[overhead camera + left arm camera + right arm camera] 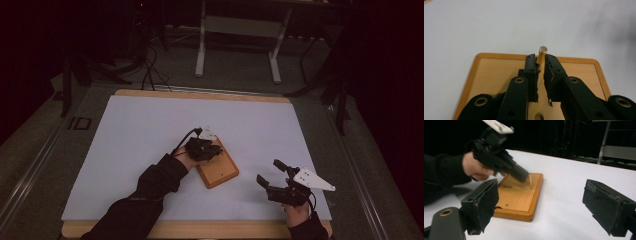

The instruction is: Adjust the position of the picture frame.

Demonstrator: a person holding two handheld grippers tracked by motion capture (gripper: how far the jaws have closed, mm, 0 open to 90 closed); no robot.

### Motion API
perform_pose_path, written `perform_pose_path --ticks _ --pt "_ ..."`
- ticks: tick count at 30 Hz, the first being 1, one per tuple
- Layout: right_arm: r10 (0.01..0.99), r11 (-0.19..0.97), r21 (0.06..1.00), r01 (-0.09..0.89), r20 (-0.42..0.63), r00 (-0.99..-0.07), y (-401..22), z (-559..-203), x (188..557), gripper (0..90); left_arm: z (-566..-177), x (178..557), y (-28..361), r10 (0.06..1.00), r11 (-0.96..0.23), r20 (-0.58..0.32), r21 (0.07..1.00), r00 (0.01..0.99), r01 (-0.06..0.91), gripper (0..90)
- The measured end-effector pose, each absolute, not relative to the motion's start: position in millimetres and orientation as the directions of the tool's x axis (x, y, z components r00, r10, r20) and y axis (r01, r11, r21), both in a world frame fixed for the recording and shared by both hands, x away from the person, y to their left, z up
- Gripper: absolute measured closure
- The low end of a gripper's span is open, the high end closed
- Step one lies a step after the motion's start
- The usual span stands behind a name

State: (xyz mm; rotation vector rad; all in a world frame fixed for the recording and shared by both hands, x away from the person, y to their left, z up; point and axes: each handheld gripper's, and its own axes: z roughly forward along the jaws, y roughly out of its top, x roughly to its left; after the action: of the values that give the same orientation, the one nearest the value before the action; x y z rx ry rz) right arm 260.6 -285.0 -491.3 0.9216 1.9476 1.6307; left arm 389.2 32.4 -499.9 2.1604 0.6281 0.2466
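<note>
The wooden board lies flat on the white table cover, a little toward the near edge from the cover's middle, and everything here is placed from it. A thin wooden peg stands upright on the board, near its far end as the left gripper view looks along it. The left gripper hangs over the board's far end in the high view, held in the left hand, whose dark sleeve reaches in from the near edge of the table. Its two black jaws stand close on either side of the peg, which rises between them with its round top showing above their tips; a thin gap shows along the right side of the peg, so whether the pads press on it I cannot tell. In the right gripper view the same gripper slants down toward the board with its tip just beside the peg. A small hole marks the board's face nearer the camera. The right gripper sits well to the right of the board, near the table's near edge, off the wood altogether. Its jaws are spread wide, with nothing between them.
</note>
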Motion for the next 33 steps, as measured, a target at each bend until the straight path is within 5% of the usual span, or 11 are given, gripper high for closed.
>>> perform_pose_path --ticks 6,33 --pt "0.721 0.091 0.973 0.212 0.083 -0.688 -282.3 -491.6 261.1 13.3 -491.5 396.8 51.7 0.559 -0.513 -0.025 0.775 0.828 0.37 89.4" --pt "0.717 0.076 0.971 0.225 0.103 -0.689 -286.3 -493.5 260.6 13.3 -512.2 458.6 4.1 0.558 -0.558 0.001 0.741 0.83 0.374 90.0"
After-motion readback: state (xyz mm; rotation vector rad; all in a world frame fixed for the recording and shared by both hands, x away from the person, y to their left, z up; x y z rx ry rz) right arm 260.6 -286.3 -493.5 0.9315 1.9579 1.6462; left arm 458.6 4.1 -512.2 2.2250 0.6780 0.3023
